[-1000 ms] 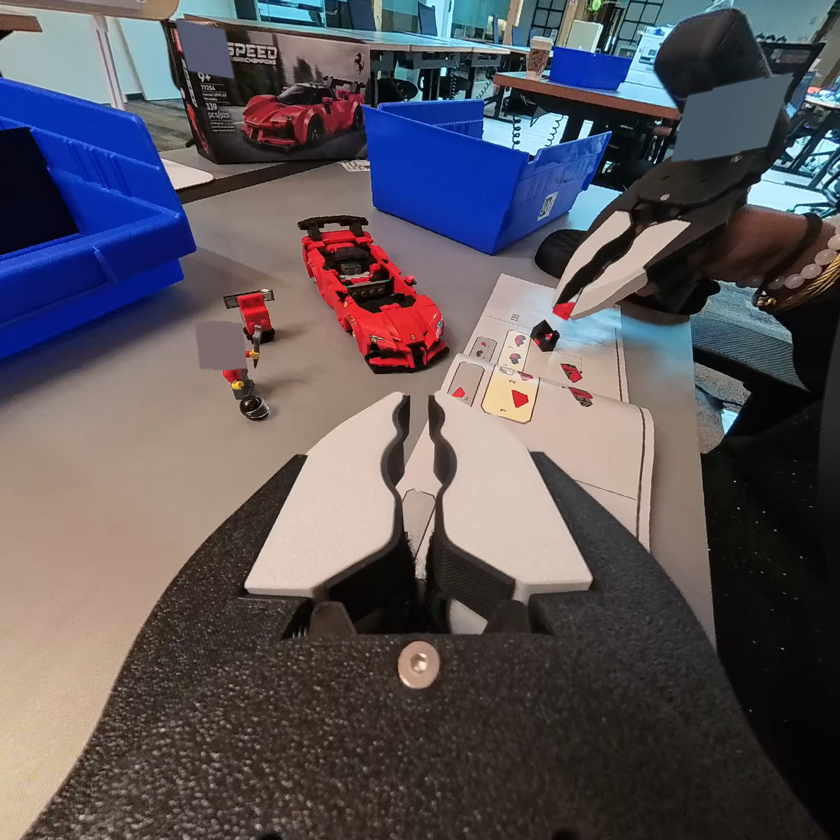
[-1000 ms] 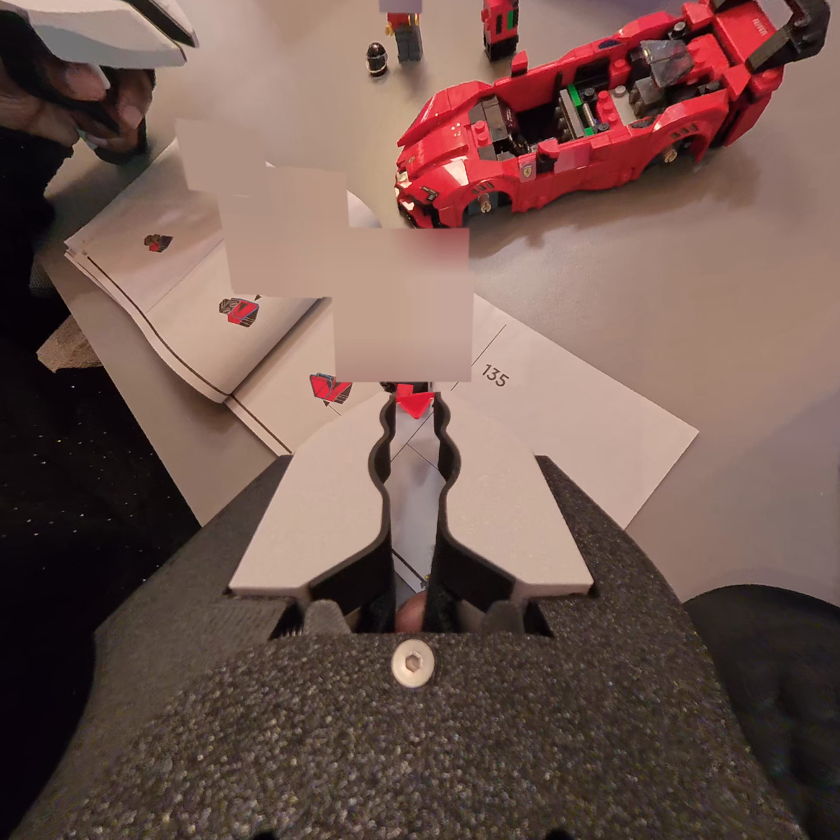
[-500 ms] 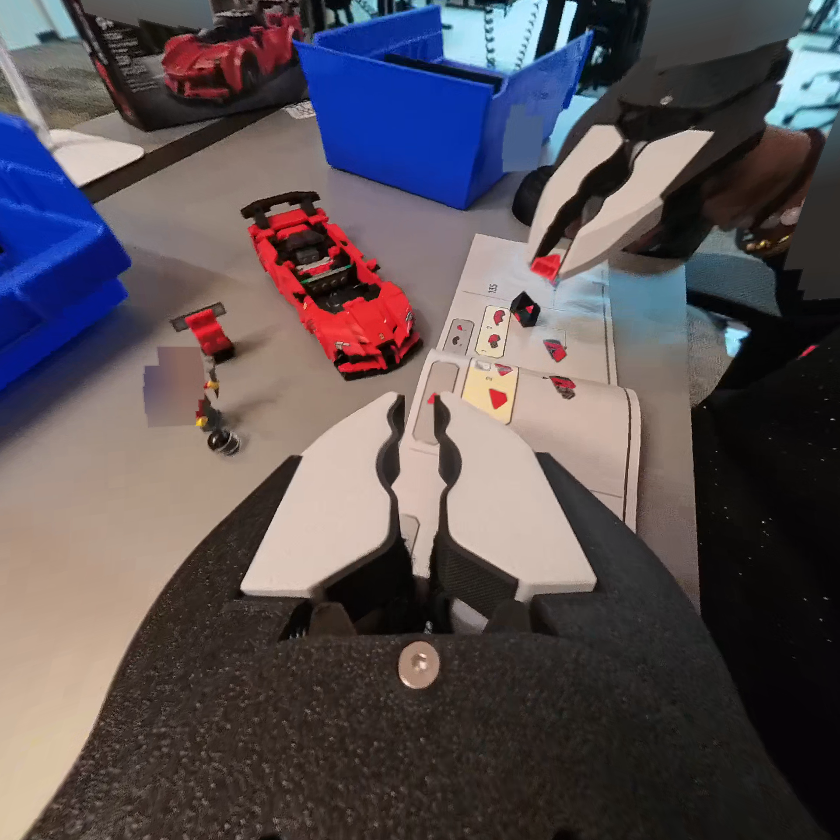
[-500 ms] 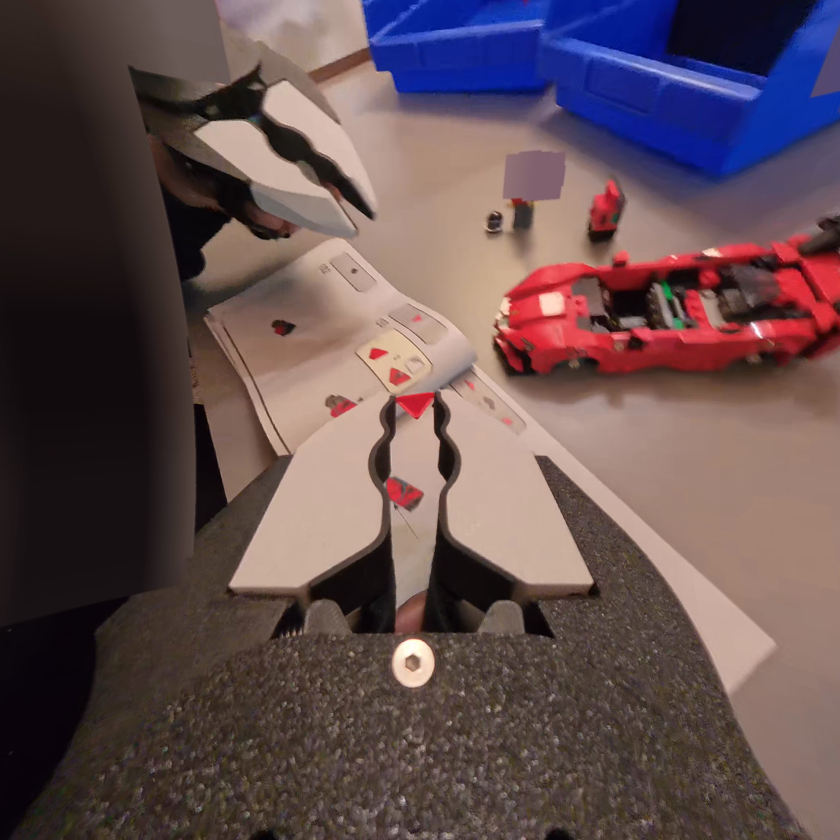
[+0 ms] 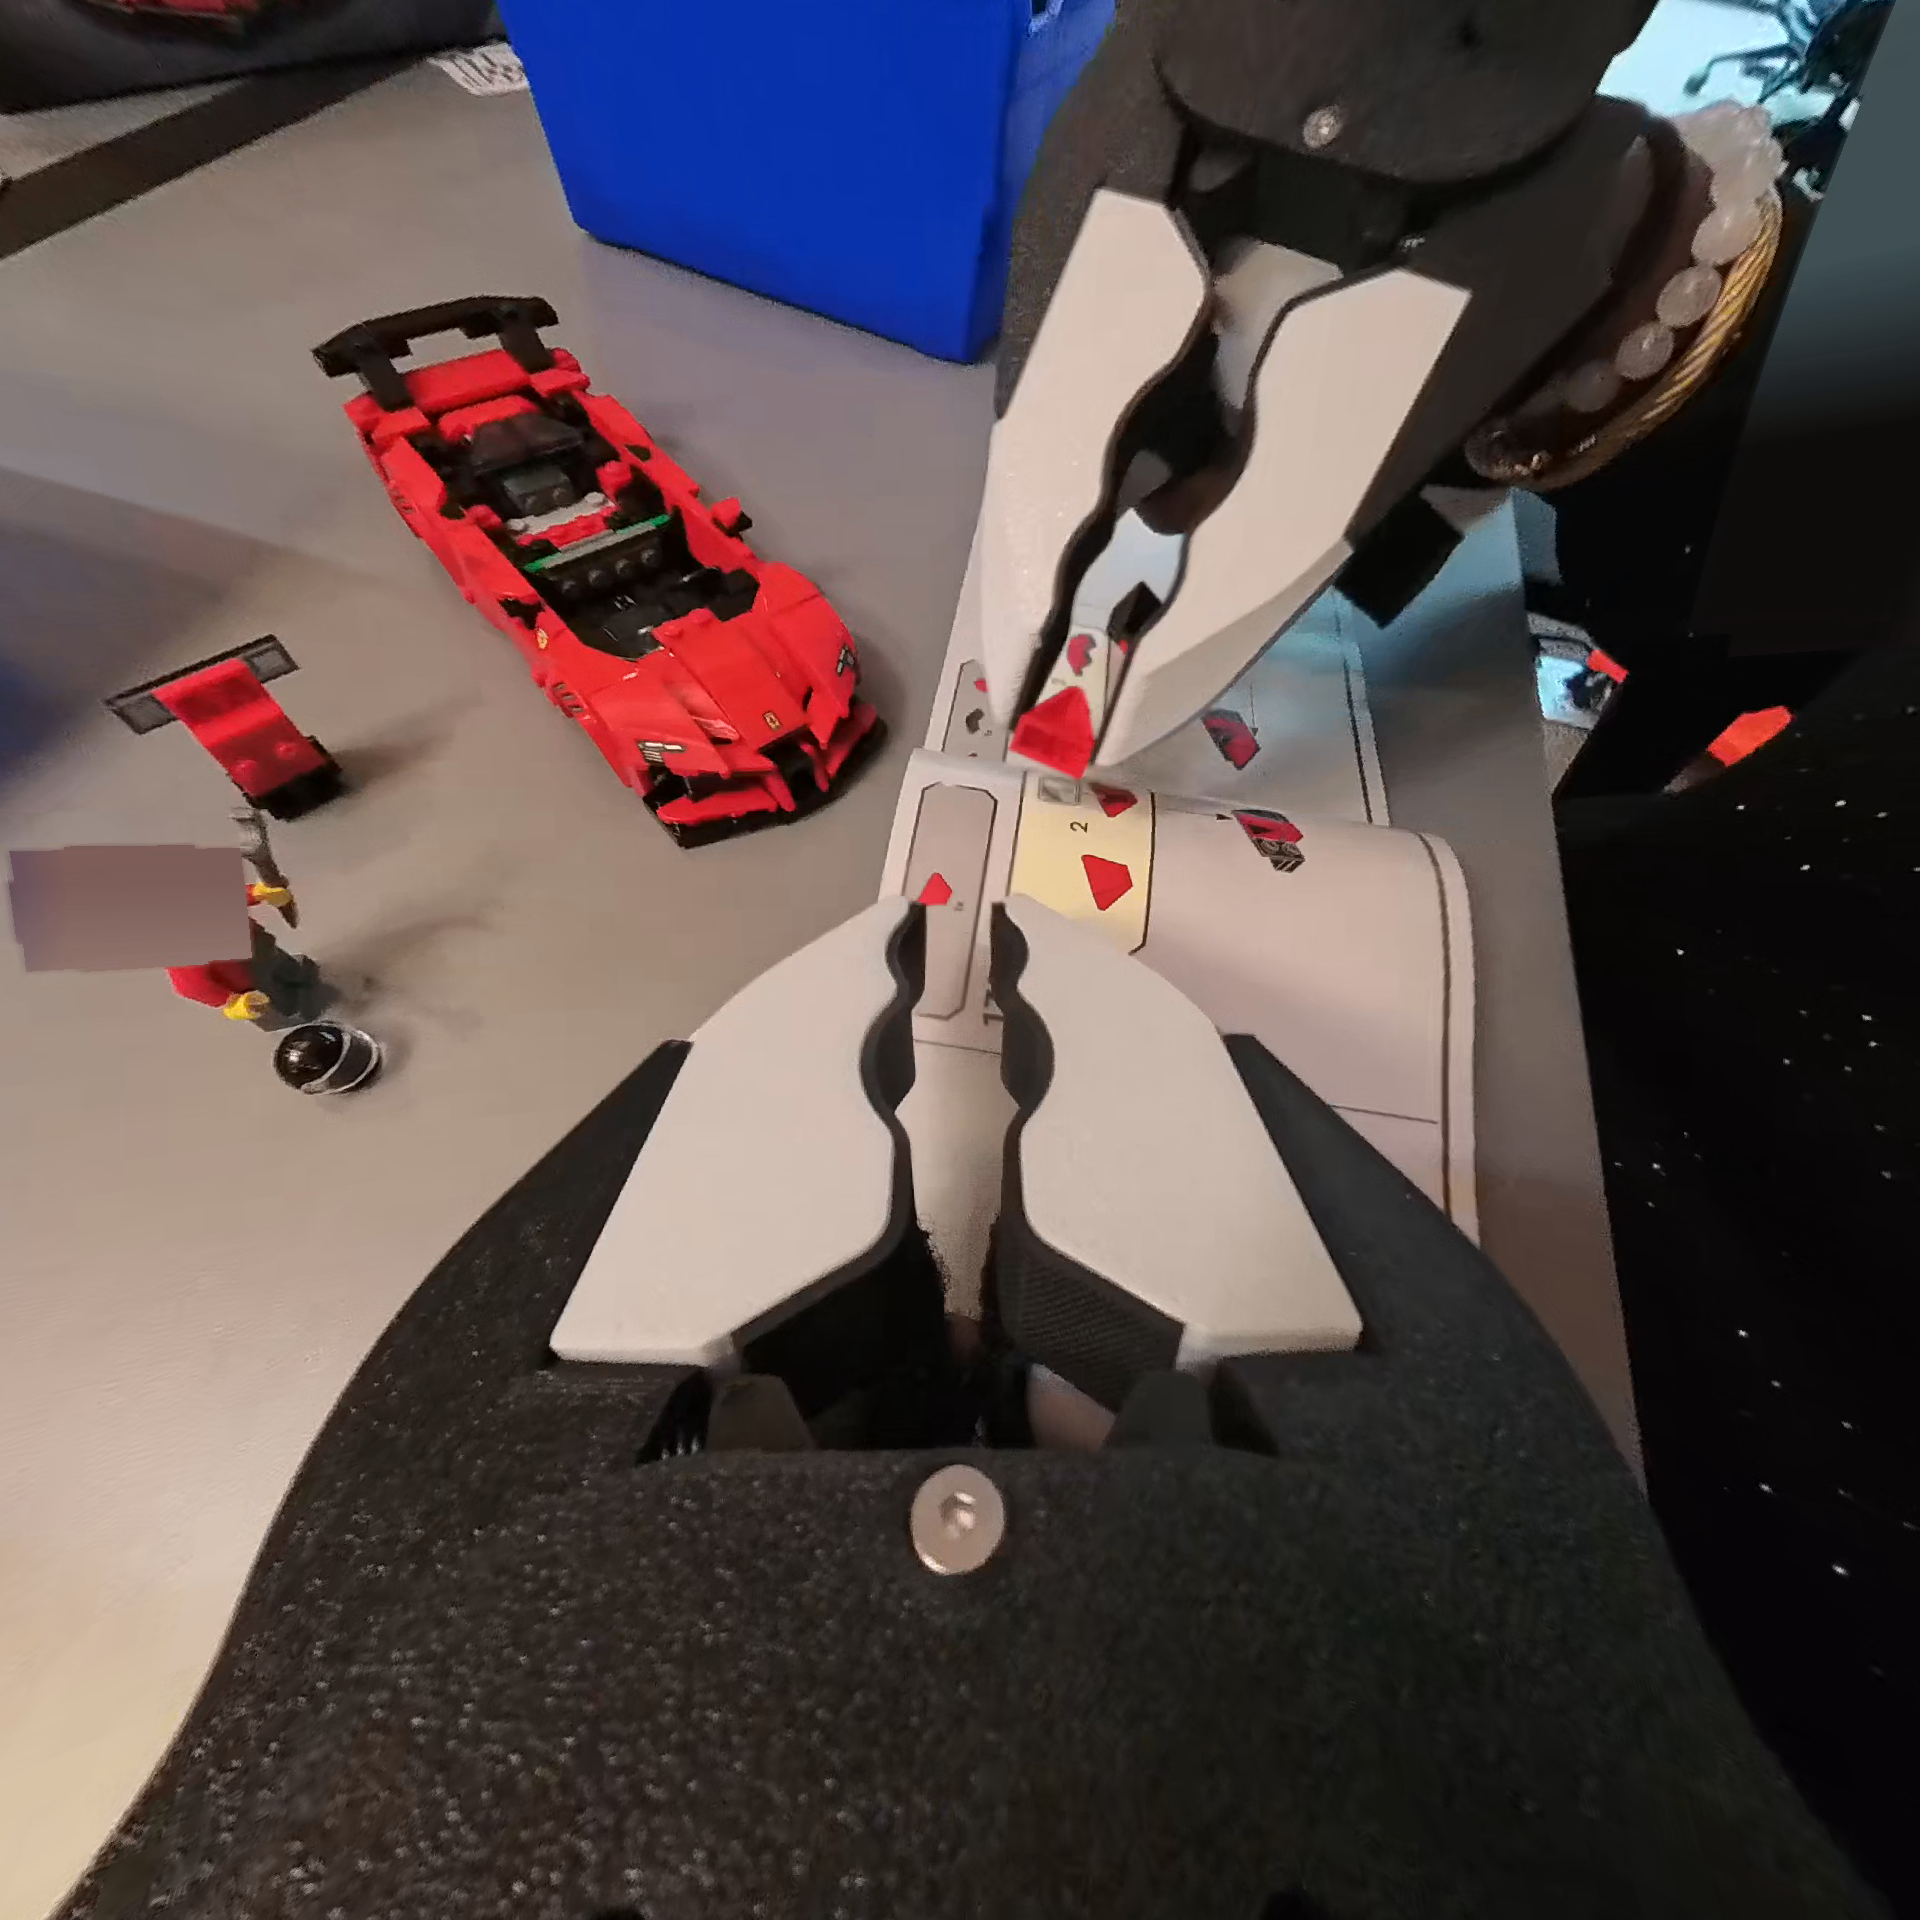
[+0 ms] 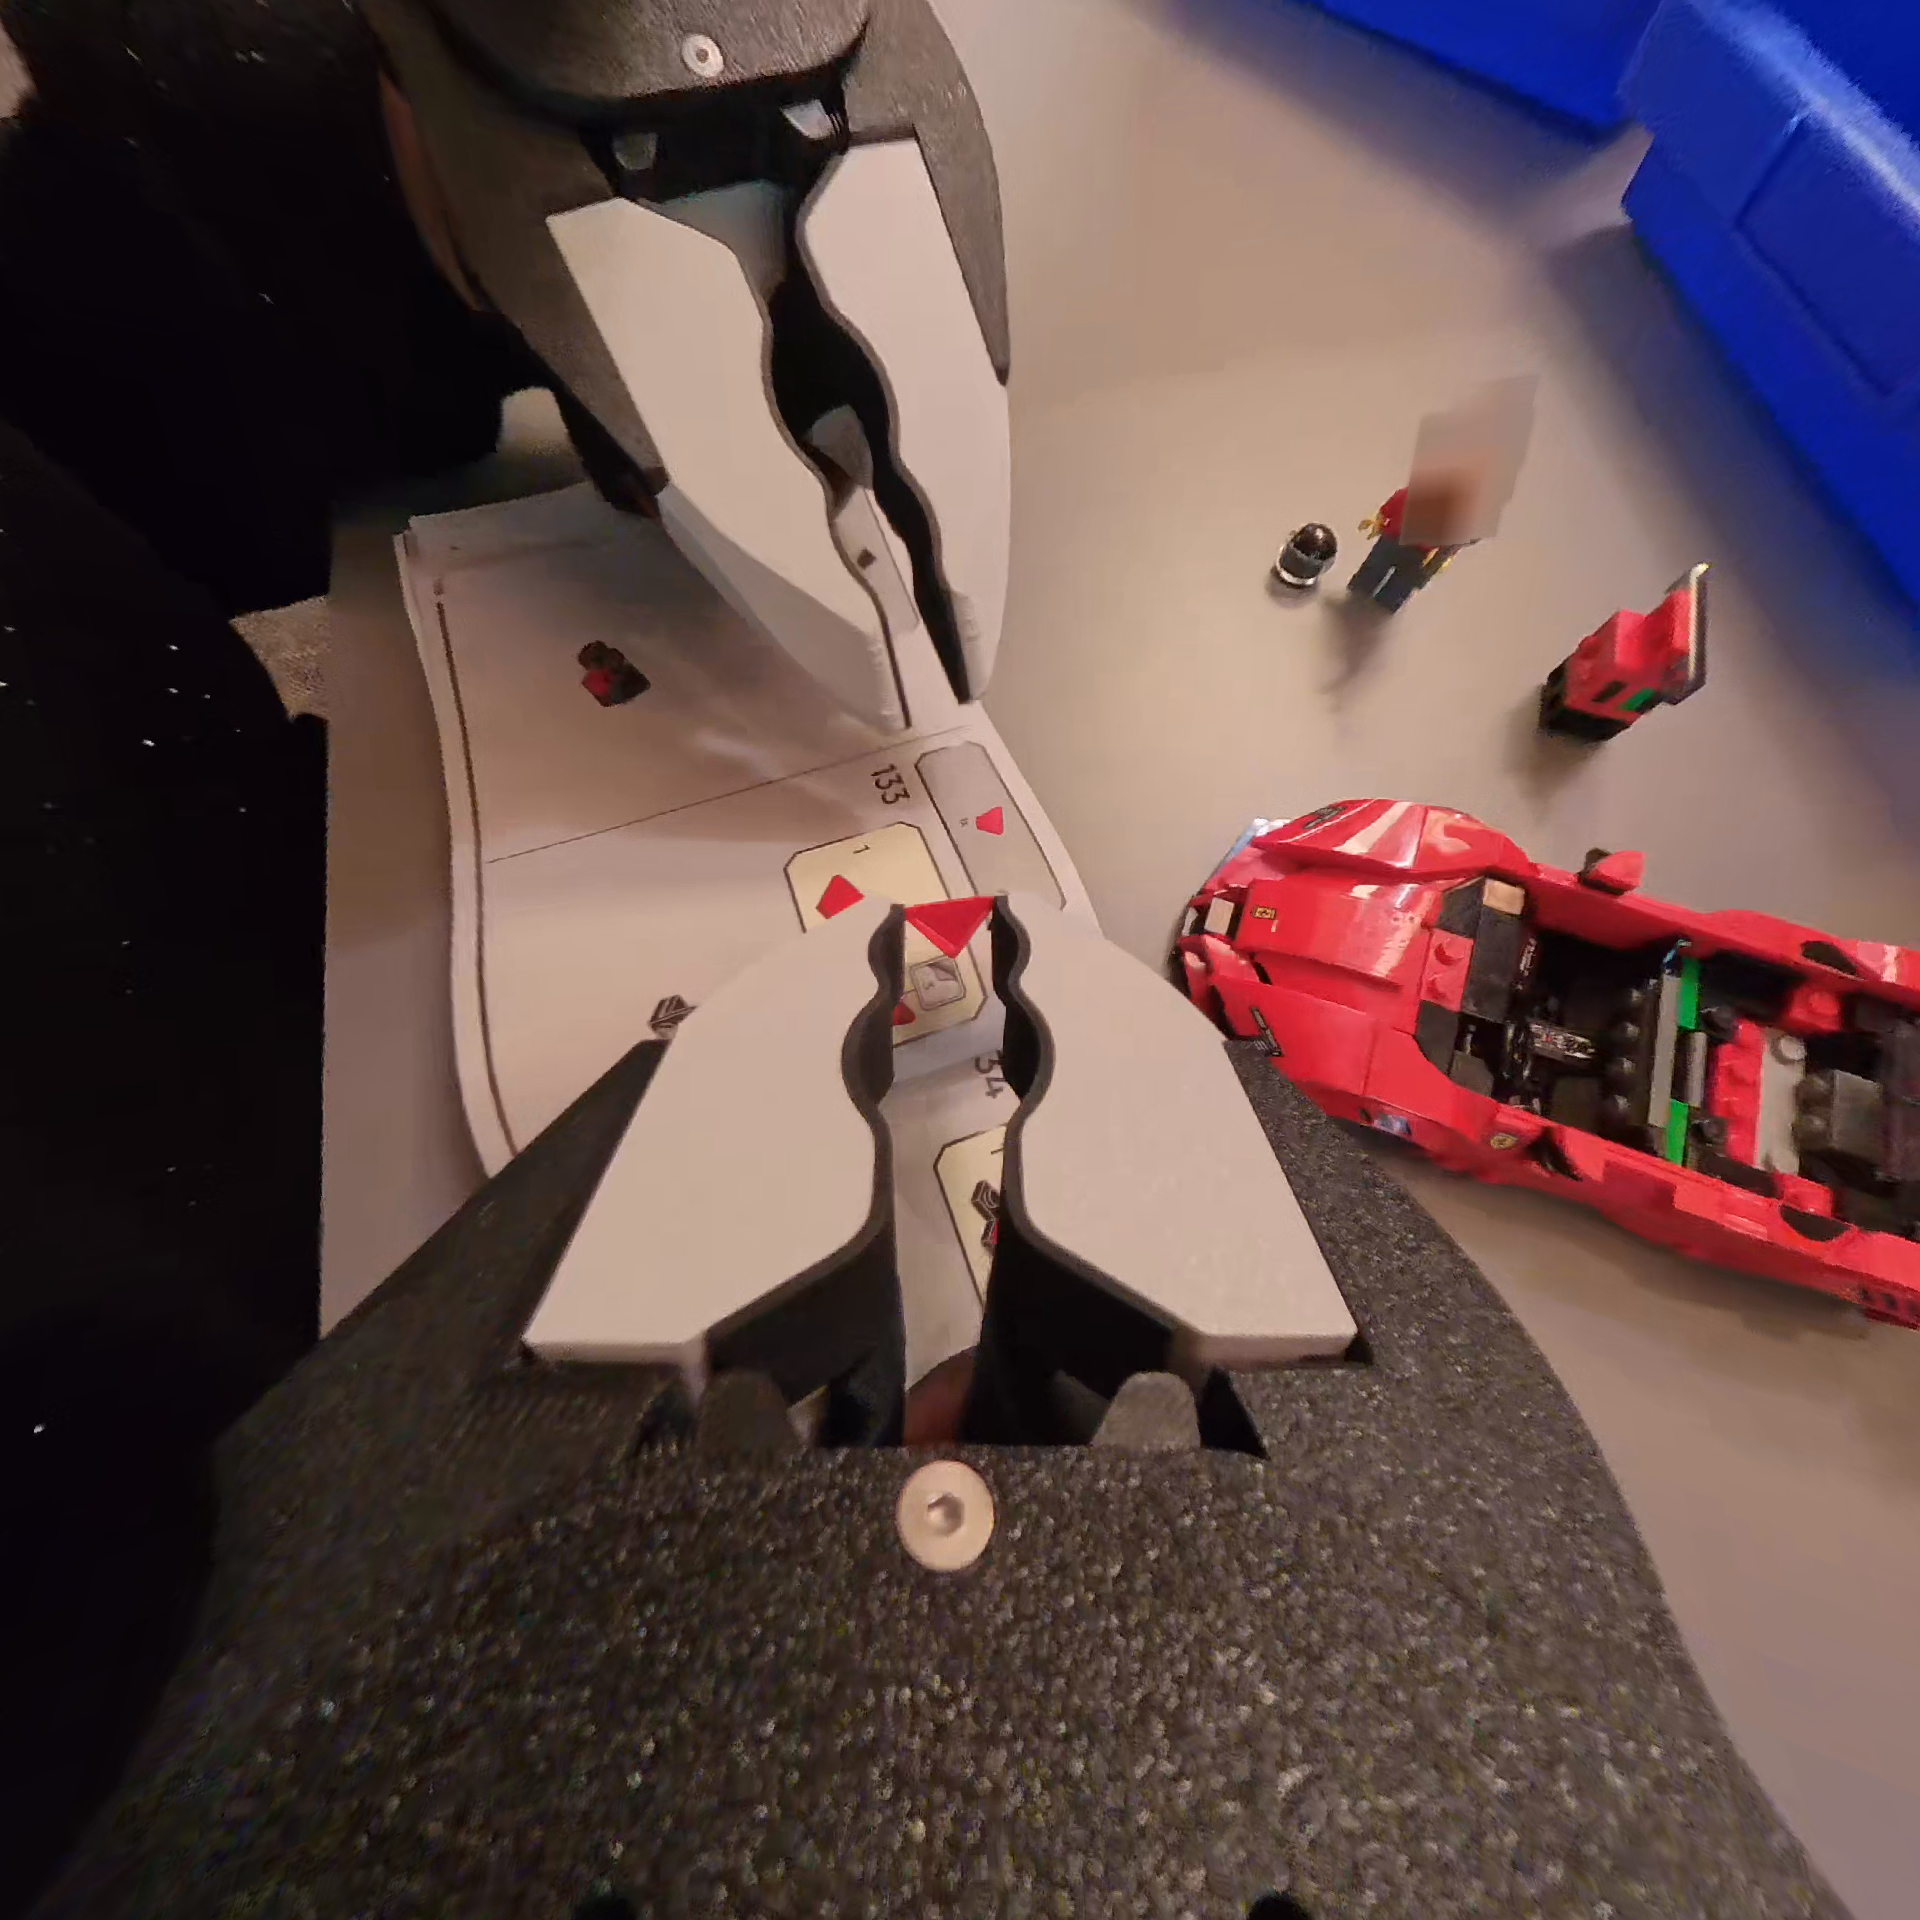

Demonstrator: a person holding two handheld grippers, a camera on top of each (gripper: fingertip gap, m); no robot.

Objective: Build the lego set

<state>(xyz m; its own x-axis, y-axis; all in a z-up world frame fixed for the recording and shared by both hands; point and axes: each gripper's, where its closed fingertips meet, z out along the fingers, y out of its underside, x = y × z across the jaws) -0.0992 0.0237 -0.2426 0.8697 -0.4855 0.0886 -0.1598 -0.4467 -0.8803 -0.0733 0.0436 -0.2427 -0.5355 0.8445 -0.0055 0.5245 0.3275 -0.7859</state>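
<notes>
Over the open instruction booklet (image 5: 1299, 935), which lies along the near right edge of the tabletop (image 5: 208, 1247), we hold both grippers tip to tip, and we judge this is so that the loose part can be checked against the printed step beneath it. Our right gripper (image 6: 948, 920) is clamped on a small red wedge piece (image 6: 943, 920), pinched at the very tips so most of the brick stays visible; from the left wrist view the same wedge (image 5: 1051, 727) hangs just above the page fold. Our left gripper (image 5: 951, 914) has its jaws slightly parted with nothing between them, only paper showing through the gap, which we read as waiting to help steady or take the piece. The red Lego sports car (image 5: 613, 561) sits well apart toward the middle of the tabletop, roof still off and the dark interior exposed, so the build looks far along but unfinished. Near the left edge stand a small red sub-assembly with a grey plate (image 5: 234, 727), a minifigure (image 5: 255, 966) and a black helmet (image 5: 322, 1058) just beside it, set out of the working area. A blue bin (image 5: 790, 156) stands at the far side. A small black-and-red piece (image 6: 613, 670) shows on the booklet; we cannot tell if it is printed or real
</notes>
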